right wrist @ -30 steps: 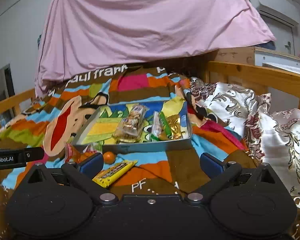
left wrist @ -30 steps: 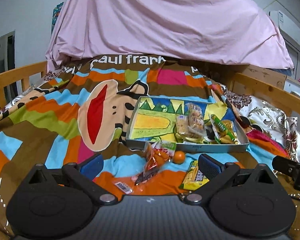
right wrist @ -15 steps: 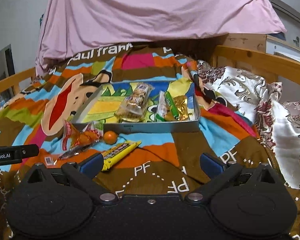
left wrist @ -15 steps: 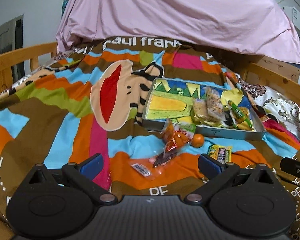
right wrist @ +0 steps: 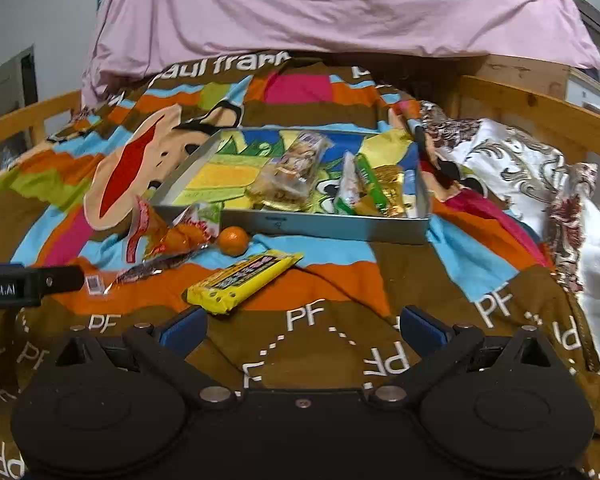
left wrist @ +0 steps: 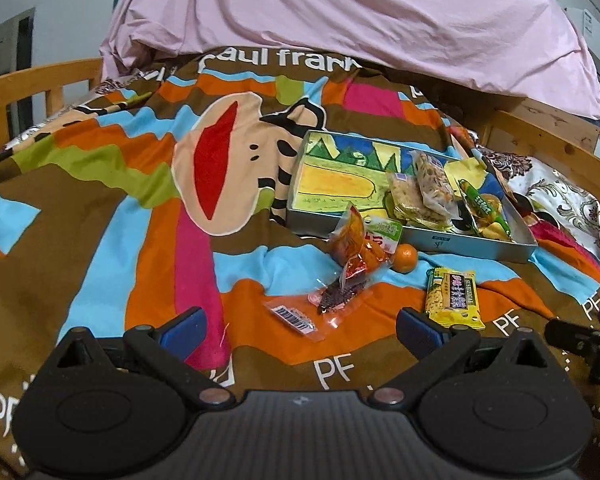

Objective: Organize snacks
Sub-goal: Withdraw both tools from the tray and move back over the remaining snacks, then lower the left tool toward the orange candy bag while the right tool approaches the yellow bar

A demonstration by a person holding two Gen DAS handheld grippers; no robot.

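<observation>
My left gripper (left wrist: 300, 326) stands with its jaws wide apart, empty, above the bedspread (left wrist: 100, 216). My right gripper (right wrist: 302, 330) is likewise spread wide and holds nothing.

Nearest the right gripper, a yellow snack bar (right wrist: 244, 278) lies flat on the bedspread, just ahead of the left fingertip. In the left wrist view the same bar sits just beyond that gripper's right fingertip.

Ahead of the left gripper lies a clear wrapper with a barcode label (left wrist: 294, 318), touching a dark-filled clear packet (left wrist: 338, 294). Behind these an orange-red snack bag (left wrist: 354, 246) stands crumpled, leaning toward the tin. A small orange fruit (left wrist: 405, 258) rests just beside that bag, close to the front wall of the tin.

The tin tray (right wrist: 324, 228) sits farther back on the bed, open, its inside printed with a coloured drawing. Its right half holds two clear-wrapped grain bars (left wrist: 424, 190), a green-wrapped stick (left wrist: 482, 204) and gold-wrapped pieces (right wrist: 390, 188). Its left half is bare.

Beyond the tray a pink sheet (left wrist: 340, 8) hangs over the far end of the bed. A wooden bed rail (right wrist: 540, 112) runs along the right side.
</observation>
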